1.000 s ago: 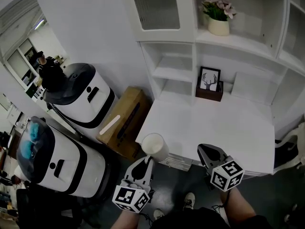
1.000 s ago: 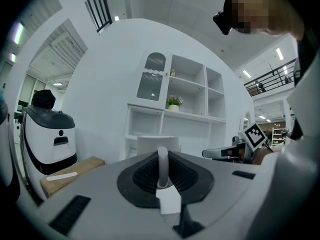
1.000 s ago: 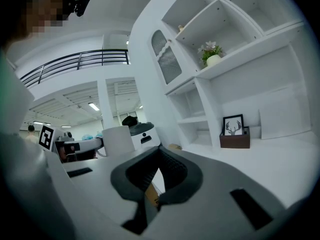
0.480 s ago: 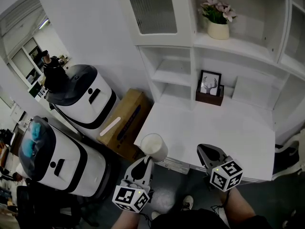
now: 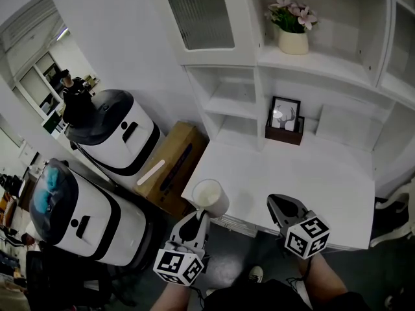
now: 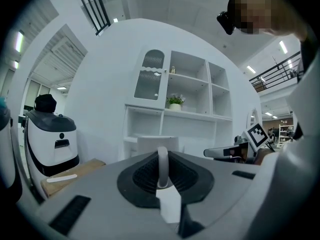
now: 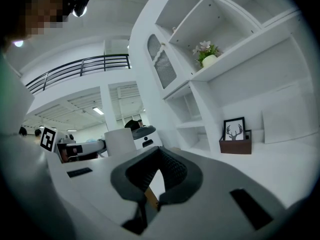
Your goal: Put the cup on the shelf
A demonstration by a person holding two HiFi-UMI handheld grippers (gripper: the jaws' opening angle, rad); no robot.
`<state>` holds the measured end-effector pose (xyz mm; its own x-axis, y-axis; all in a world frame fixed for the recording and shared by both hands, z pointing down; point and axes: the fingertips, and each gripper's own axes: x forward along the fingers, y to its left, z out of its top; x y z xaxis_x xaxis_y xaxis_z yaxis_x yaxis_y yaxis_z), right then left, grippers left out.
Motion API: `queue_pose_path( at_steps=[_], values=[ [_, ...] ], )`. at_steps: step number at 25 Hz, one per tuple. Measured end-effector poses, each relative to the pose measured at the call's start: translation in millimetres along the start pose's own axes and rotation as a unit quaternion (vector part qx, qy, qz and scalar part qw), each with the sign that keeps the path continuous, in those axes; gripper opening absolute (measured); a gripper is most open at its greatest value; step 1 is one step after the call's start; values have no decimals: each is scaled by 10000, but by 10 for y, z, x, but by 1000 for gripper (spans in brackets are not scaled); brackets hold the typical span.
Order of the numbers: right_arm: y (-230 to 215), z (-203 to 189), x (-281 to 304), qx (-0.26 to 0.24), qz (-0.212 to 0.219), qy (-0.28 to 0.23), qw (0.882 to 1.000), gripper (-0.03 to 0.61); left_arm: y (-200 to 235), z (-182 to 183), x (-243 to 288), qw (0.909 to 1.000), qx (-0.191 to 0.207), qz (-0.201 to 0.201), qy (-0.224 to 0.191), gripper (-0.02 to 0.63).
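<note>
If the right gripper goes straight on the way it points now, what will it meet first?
Probably the shelf unit, left of the picture frame; depth is unclear.

Bright, even light from ceiling strip lamps (image 6: pixel 19 40) leaves the white wooden shelf unit (image 5: pixel 324 60) nearly shadowless; the dark grey floor (image 5: pixel 249 248) lies dim. Wide-angle lenses bow the edges, black corners ring both gripper views, and the grey left gripper (image 6: pixel 162 159) and right gripper (image 7: pixel 160 156) loom close, out of focus.
</note>
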<state>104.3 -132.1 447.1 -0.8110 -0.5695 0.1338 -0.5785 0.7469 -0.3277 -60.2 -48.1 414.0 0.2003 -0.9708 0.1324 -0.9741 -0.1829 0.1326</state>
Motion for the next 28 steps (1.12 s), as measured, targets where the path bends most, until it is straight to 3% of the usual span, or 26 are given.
queue_pose_path(
  at_steps=[28],
  values=[
    [-256, 13, 19, -3, -208, -20, 9998, 3, -1, 87, 526, 9996, 139, -226, 4, 37]
  ],
)
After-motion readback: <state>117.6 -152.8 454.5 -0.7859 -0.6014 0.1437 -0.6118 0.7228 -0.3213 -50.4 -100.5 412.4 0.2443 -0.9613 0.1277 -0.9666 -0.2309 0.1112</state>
